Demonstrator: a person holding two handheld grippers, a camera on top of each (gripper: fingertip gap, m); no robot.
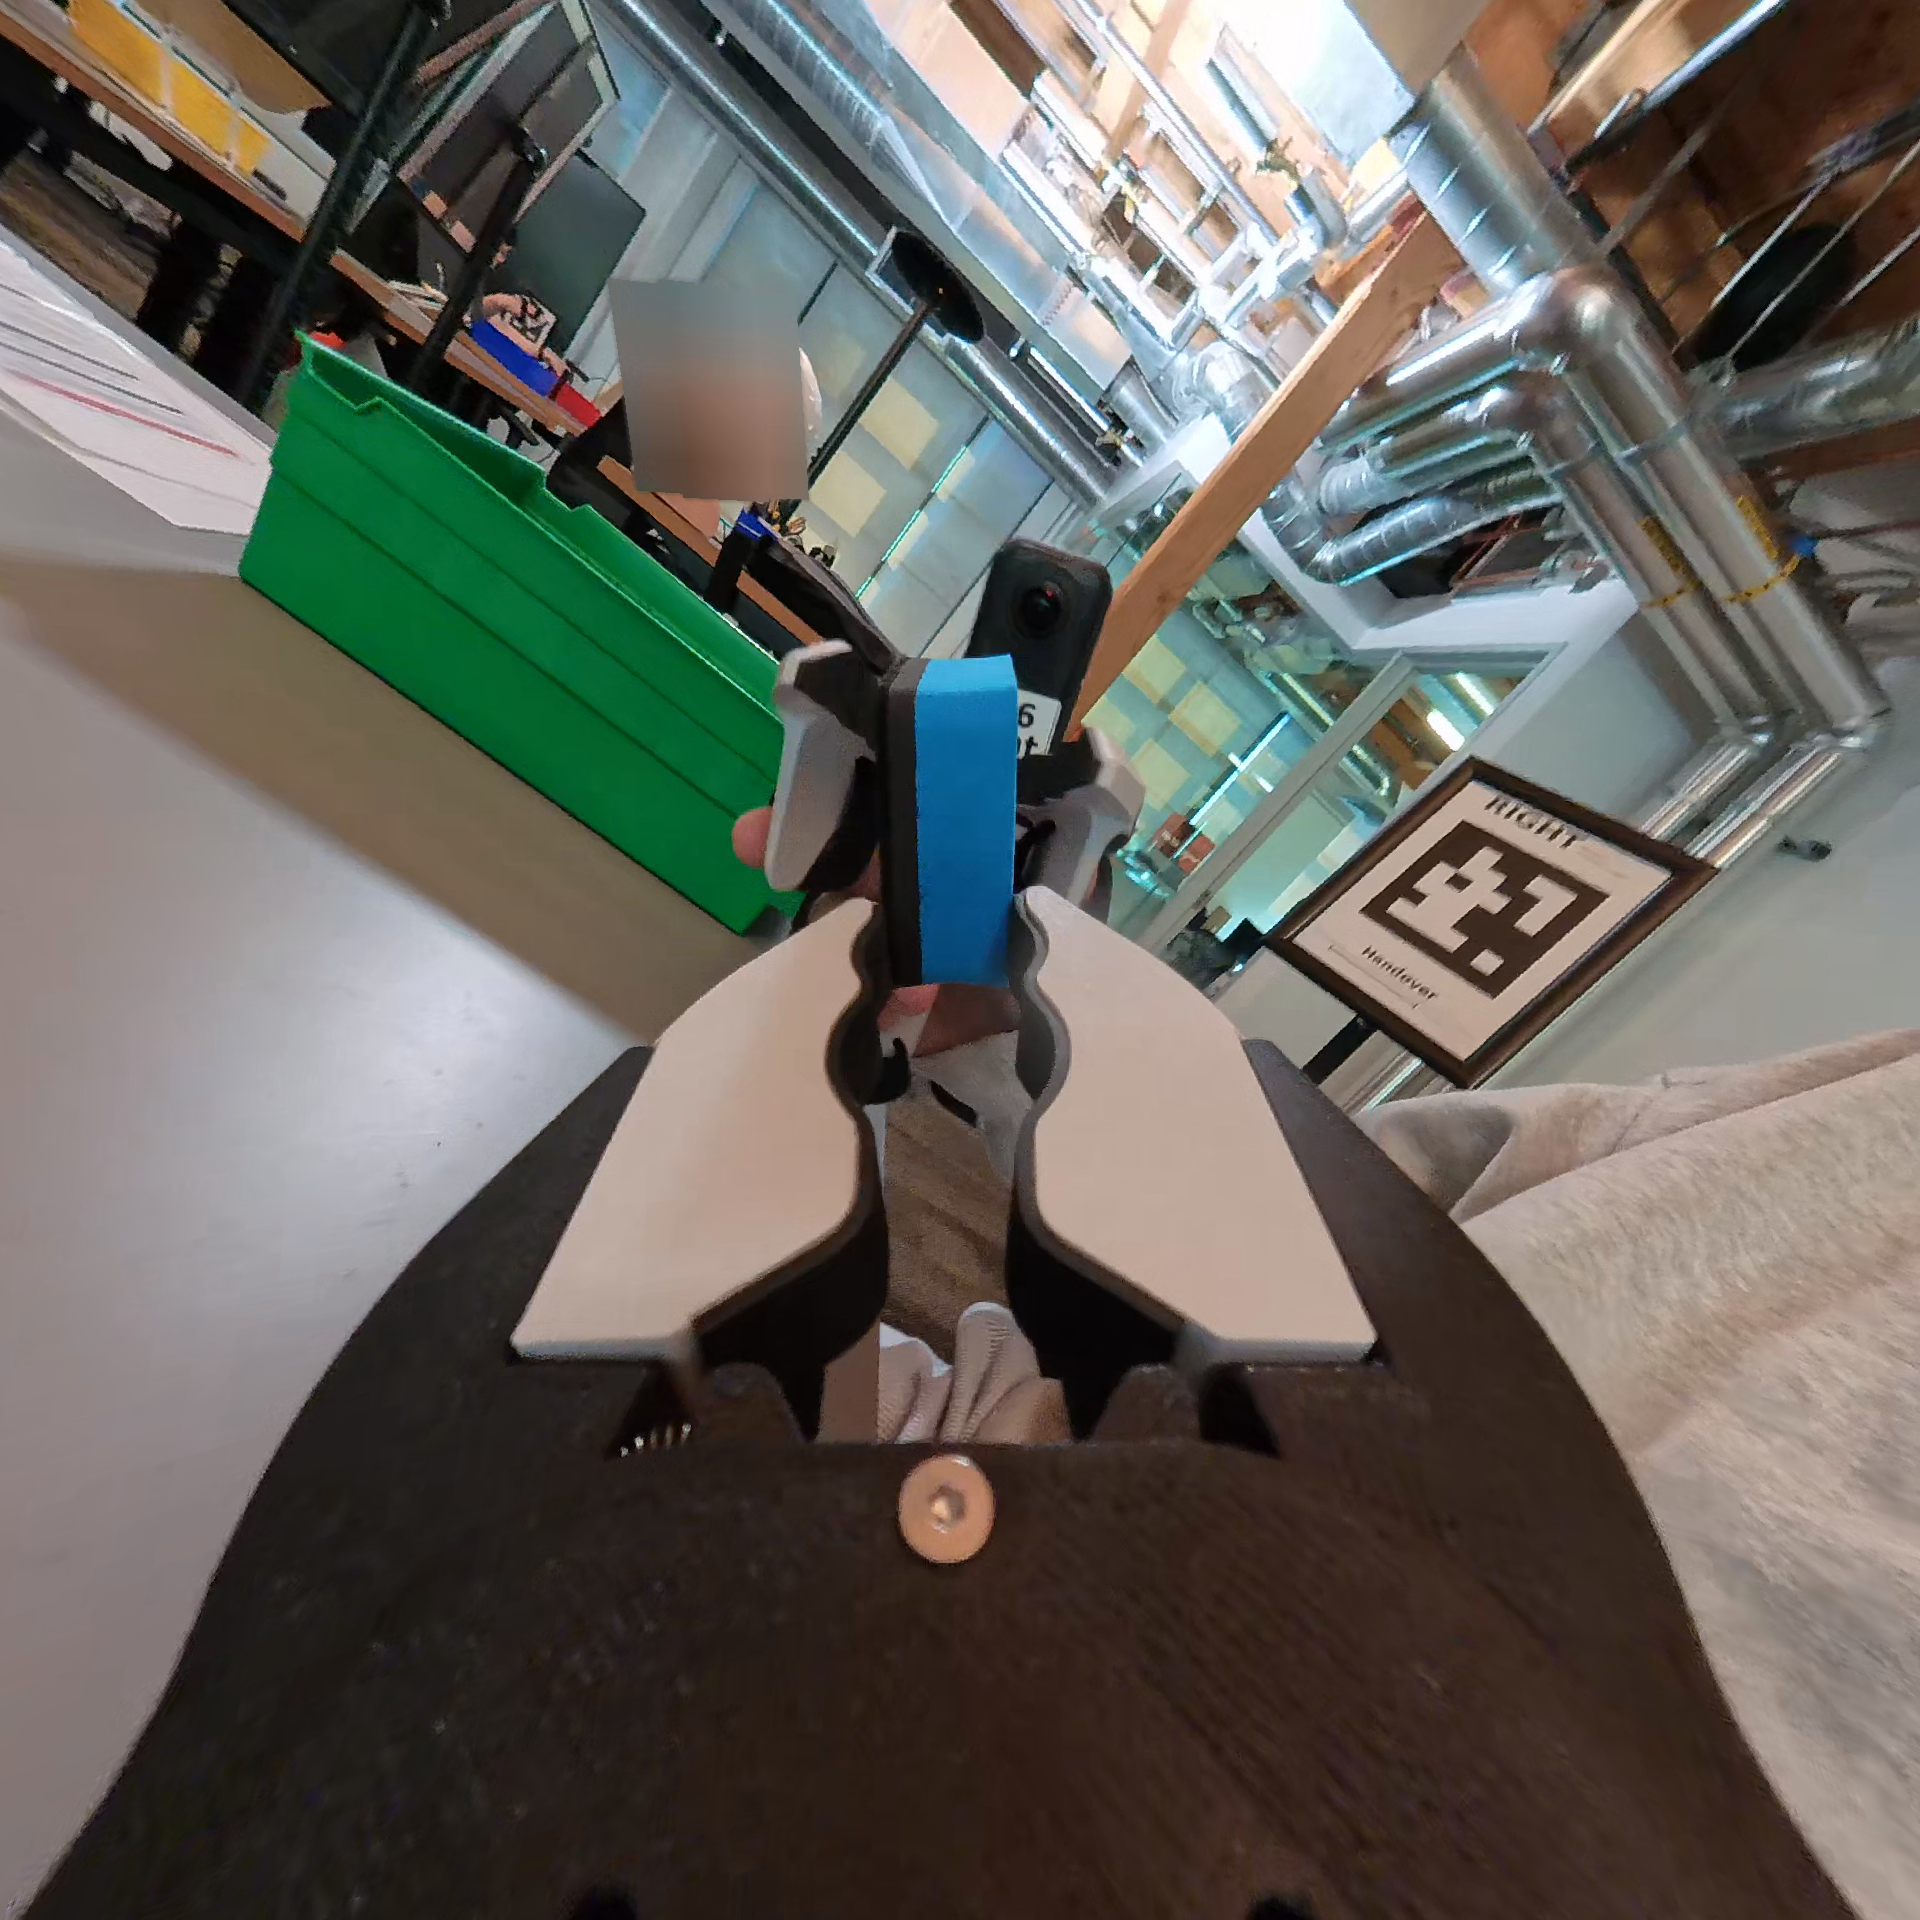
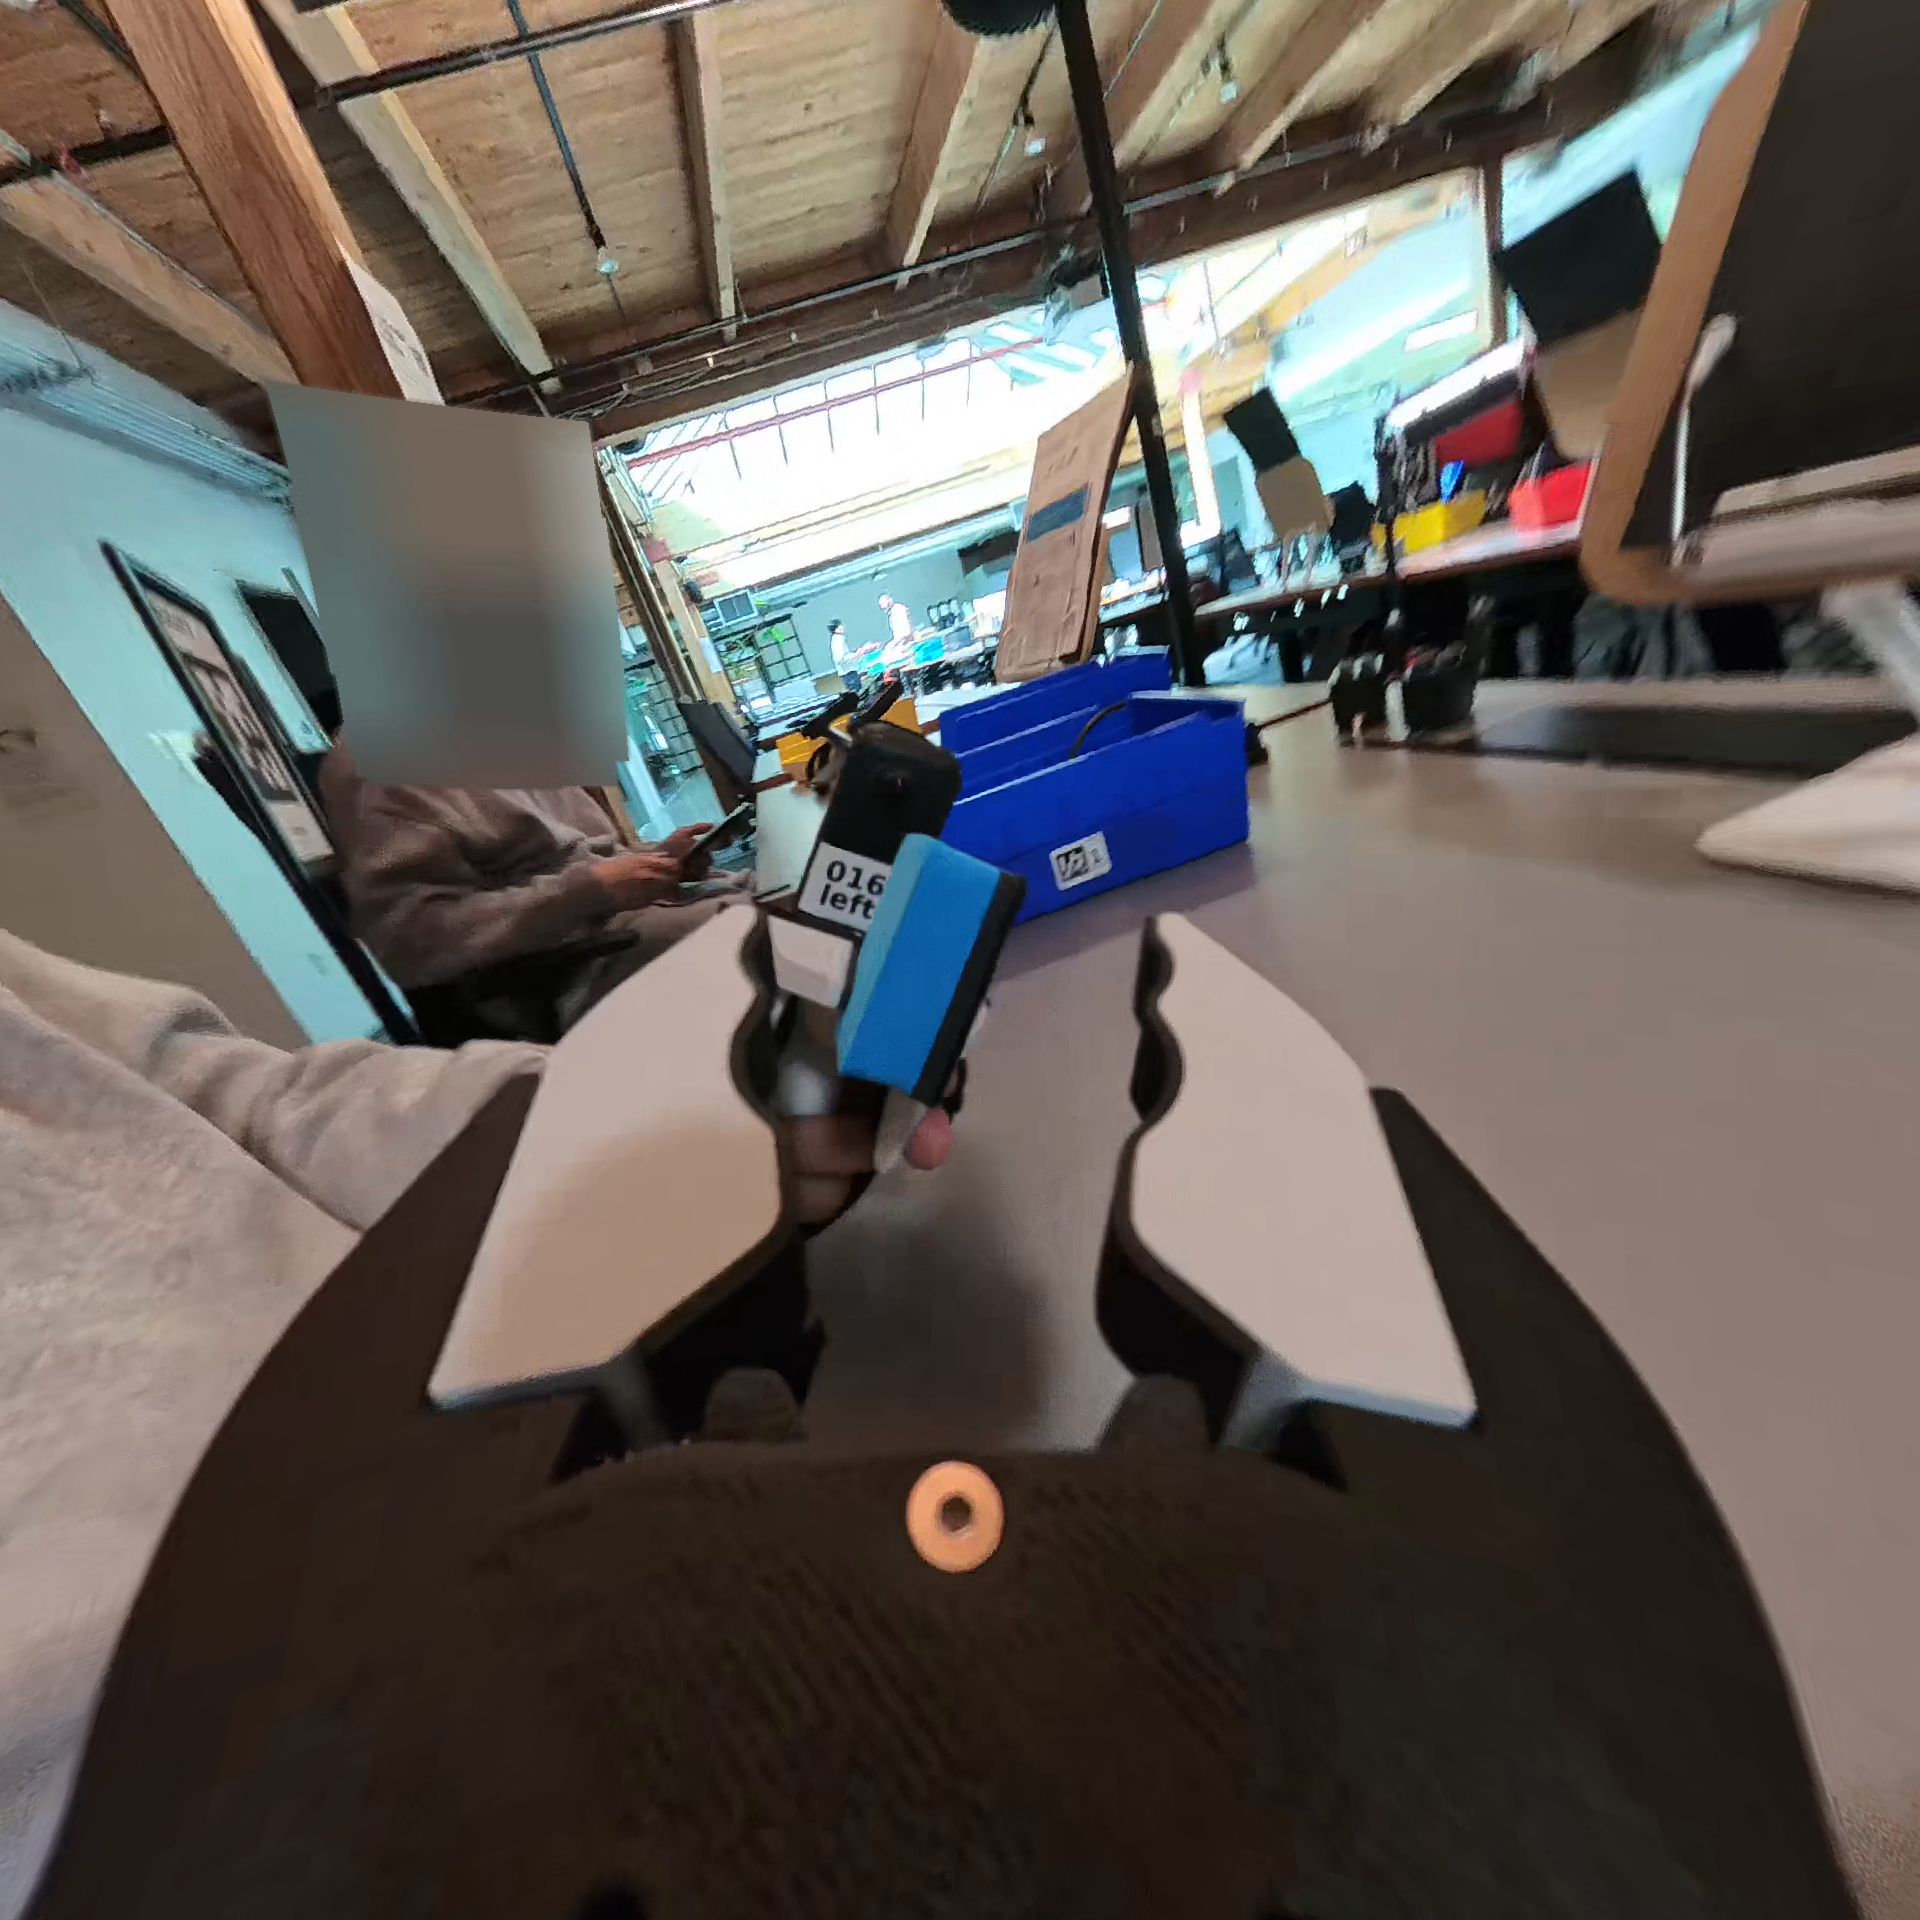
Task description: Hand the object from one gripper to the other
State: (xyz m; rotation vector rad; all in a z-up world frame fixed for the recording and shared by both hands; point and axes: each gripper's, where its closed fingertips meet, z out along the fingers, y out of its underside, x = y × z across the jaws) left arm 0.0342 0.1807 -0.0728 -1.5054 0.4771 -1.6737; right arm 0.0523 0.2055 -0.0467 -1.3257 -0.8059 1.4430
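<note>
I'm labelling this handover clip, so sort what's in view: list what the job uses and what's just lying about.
In the job:
blue and black block
left gripper, shut on the block
right gripper, open, fingers either side of the block

Lying about:
green bin
blue bins
framed marker sign

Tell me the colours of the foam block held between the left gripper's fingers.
The rectangular foam block is bright blue with a black layer along one side, clearest in the left wrist view.

Grey table point(image 2: 1507, 987) carries blue bins point(image 2: 1101, 790) (green bin point(image 1: 499, 644) too)
</note>
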